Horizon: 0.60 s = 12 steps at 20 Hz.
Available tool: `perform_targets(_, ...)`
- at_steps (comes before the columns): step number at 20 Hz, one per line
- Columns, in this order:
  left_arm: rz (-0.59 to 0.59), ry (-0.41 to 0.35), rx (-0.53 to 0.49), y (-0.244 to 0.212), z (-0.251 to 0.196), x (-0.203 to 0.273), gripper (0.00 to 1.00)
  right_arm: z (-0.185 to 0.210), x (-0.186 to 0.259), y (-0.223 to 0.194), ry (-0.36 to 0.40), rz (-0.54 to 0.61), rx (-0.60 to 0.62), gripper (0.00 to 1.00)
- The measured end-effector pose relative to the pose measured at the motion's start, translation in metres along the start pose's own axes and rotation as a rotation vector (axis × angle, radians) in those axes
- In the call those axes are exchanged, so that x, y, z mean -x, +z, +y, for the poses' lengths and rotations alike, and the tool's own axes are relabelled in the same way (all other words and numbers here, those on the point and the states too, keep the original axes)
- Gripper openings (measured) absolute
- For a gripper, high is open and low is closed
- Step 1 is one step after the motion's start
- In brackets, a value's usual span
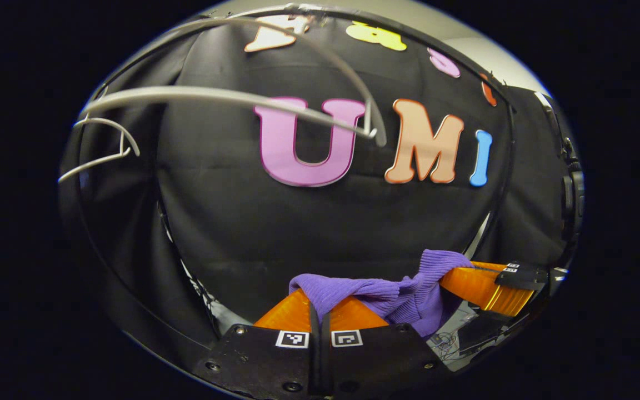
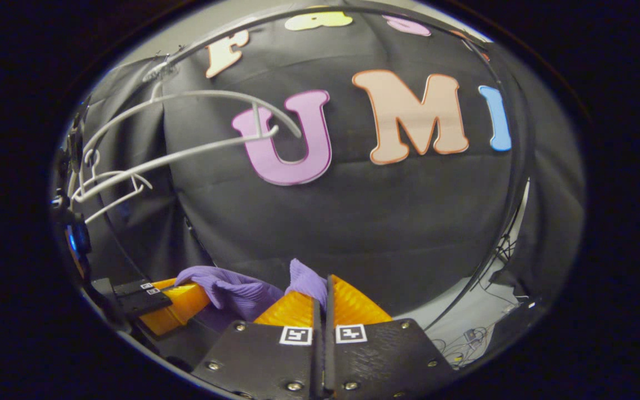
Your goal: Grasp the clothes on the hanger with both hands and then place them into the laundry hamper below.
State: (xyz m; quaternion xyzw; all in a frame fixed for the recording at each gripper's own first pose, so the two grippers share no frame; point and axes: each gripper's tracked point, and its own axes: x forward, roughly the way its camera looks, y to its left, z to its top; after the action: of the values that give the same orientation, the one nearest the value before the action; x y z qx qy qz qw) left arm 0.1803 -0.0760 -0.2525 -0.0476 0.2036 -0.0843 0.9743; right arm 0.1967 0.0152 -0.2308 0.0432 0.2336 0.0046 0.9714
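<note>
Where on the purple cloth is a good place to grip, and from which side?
Grip the raised folds at each end, as now: the left claw is shut on one bunch of the cloth, the right claw on another. Coming along the fingers, from the front, suits these soft ridges, probably best.

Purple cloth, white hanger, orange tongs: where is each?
Purple cloth (image 1: 375, 294), left gripper view: ribbed middle fold.
White hanger (image 2: 186, 153), right gripper view: lower bar.
Left tongs (image 1: 320, 311), left gripper view: between tips.

No readable text; fiducial markers (image 1: 292, 339) unreadable
</note>
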Motion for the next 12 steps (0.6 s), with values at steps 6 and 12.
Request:
perform_targets(6, 0.099, 0.015, -0.011, -0.055, 0.013, -0.047, 0.01, -0.003, -0.042, -0.059, -0.02, 0.131, -0.006, 0.01)
perform_targets(12, 0.218, -0.006, 0.011, -0.116, 0.021, -0.072, 0.01, -0.025, -0.077, -0.125, -0.045, 0.29, 0.009, 0.02)
